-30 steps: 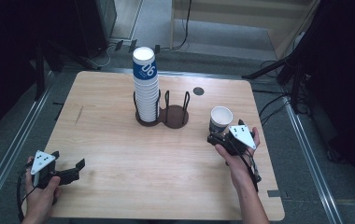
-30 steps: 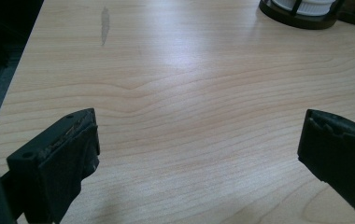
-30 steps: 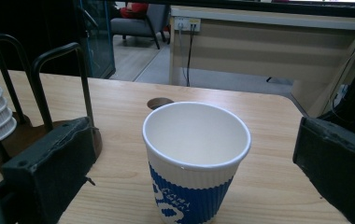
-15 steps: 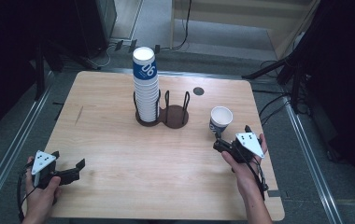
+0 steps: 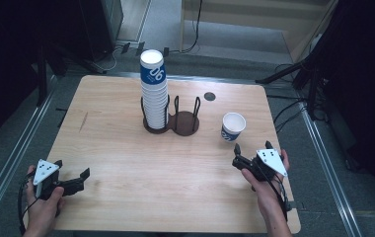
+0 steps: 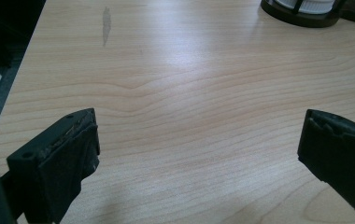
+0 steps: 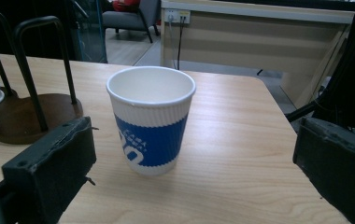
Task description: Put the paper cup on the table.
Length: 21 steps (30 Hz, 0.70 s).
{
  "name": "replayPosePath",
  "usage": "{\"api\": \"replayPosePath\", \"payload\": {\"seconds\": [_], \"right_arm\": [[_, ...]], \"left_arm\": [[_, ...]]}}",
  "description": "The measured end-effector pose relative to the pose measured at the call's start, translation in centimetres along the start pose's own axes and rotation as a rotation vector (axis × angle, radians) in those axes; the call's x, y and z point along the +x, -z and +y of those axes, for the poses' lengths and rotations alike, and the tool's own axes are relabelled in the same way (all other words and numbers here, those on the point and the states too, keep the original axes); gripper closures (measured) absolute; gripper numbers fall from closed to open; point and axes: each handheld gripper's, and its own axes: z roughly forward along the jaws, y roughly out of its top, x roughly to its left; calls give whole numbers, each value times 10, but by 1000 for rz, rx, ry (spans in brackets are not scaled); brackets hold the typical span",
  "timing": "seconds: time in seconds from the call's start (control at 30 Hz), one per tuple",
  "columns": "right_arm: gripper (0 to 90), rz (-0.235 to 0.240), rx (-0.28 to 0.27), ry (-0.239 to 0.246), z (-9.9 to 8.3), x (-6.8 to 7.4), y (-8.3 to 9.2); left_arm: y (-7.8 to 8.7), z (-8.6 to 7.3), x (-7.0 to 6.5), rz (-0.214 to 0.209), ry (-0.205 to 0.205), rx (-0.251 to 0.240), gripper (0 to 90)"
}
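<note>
A white and blue paper cup (image 5: 233, 126) stands upright on the right of the wooden table (image 5: 126, 163). My right gripper (image 5: 251, 147) is open just in front of it, a short way off and not touching. In the right gripper view the cup (image 7: 151, 119) stands beyond the gap of that gripper (image 7: 194, 149). A tall stack of the same cups (image 5: 154, 94) fills the left ring of a dark two-ring holder (image 5: 184, 123). My left gripper (image 5: 72, 169) rests open near the front left corner, with bare wood between the jaws of the gripper (image 6: 199, 140).
The holder's right ring stands empty, its wire posts and brown base (image 7: 31, 112) left of the cup. A small dark round mark (image 5: 209, 96) lies on the table behind the holder. Cables and stands line the floor around the table.
My right gripper has drawn back from the cup toward the front edge, leaving the cup standing. The left gripper has not moved.
</note>
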Motion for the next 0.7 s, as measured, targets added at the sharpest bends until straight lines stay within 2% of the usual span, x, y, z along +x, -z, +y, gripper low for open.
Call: {"api": "replayPosePath", "payload": {"seconds": [0.7], "right_arm": [[0,-37,48,-20,-25,-26,18]], "left_arm": [[0,0,0,2,0,0,0]]}}
